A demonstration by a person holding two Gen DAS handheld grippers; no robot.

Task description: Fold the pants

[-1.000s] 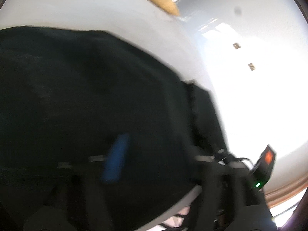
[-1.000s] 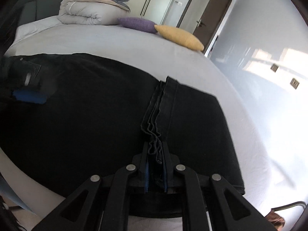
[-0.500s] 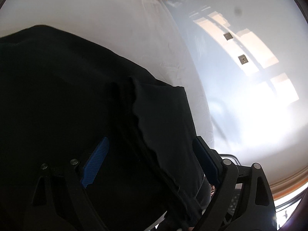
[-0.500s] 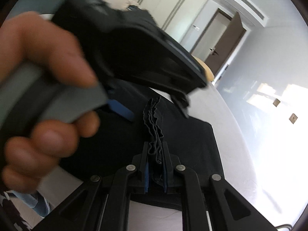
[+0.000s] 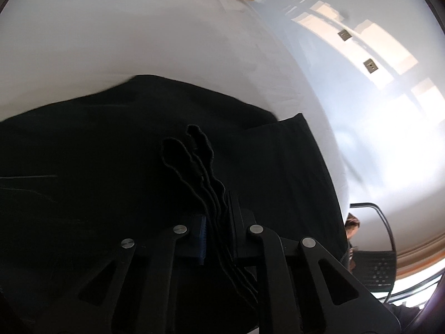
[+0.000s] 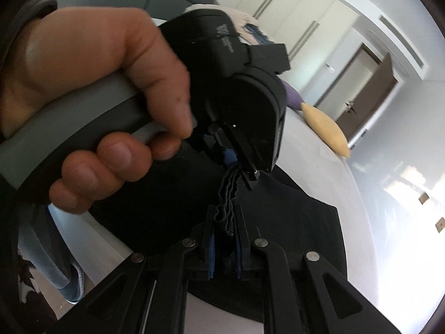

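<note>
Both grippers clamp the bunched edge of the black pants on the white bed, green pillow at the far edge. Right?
Only the pillow colour is wrong: the pillow is yellow, per the right wrist view. Left gripper, closing, and right gripper do pinch the black pants on the white bed.

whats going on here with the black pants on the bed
A person is folding black pants on a white bed, a handheld claw in each hand. The right claw is clamped on a bunched stack of the pants' edges. The left claw is closing on the same stack just ahead of it, the fabric layers between its pads; the person's left hand fills the right wrist view.
</note>
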